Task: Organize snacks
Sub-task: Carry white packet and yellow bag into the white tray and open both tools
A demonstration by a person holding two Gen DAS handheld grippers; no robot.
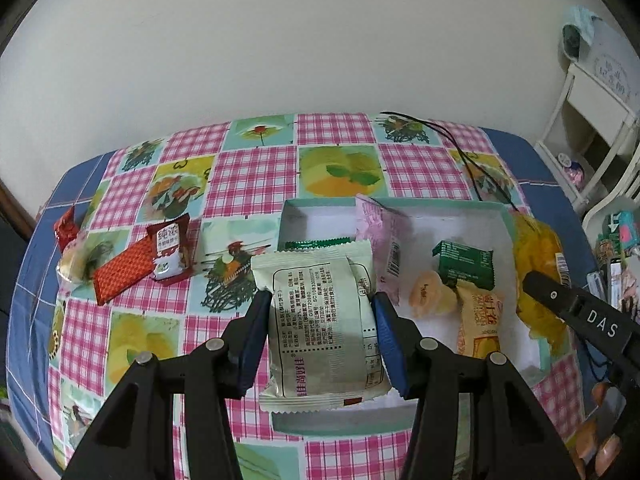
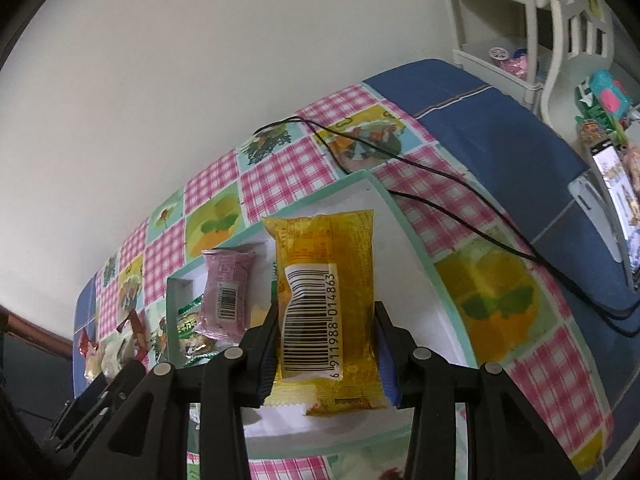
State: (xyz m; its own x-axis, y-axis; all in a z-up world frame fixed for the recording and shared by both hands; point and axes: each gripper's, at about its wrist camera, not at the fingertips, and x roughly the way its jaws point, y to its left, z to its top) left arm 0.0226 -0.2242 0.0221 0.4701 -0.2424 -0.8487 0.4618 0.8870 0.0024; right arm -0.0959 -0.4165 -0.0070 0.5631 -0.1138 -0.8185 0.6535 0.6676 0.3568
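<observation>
Item 1. My left gripper [image 1: 322, 338]: blue-padded fingers [image 1: 253, 344] clamped on the two long sides of a pale green snack packet [image 1: 320, 320], printed back facing up, held above the near left part of the box.

Item 2. My right gripper [image 2: 326, 354]: fingers [image 2: 267, 354] closed on a yellow snack packet [image 2: 328, 292], barcode side up, held over the right half of the box.

Item 3. Box [image 1: 506, 220]: shallow, white inside, mint green rim, resting on the desk [image 1: 256, 176], which wears a pink gingham and fruit-print cloth.

Item 4. Contents of box, left wrist view: a pink packet [image 1: 380, 240] leaning near the centre; a dark green packet [image 1: 464, 264] to its right; a round pale yellow wrapped sweet [image 1: 430, 294] touching the green one; an orange-and-cream packet [image 1: 478, 320] nearest me; a green-edged packet [image 1: 316, 244] partly hidden behind the pale green one.

Item 5. Left on the desk outside the box, well apart to the left: a long red bar [image 1: 124, 270], a red-and-white packet [image 1: 170, 252] overlapping its end, a small red wrapper [image 1: 66, 230], a clear-wrapped pale pastry [image 1: 74, 264].

Item 6. Black cable [image 2: 440, 176] trailing across the cloth behind the box.
</observation>
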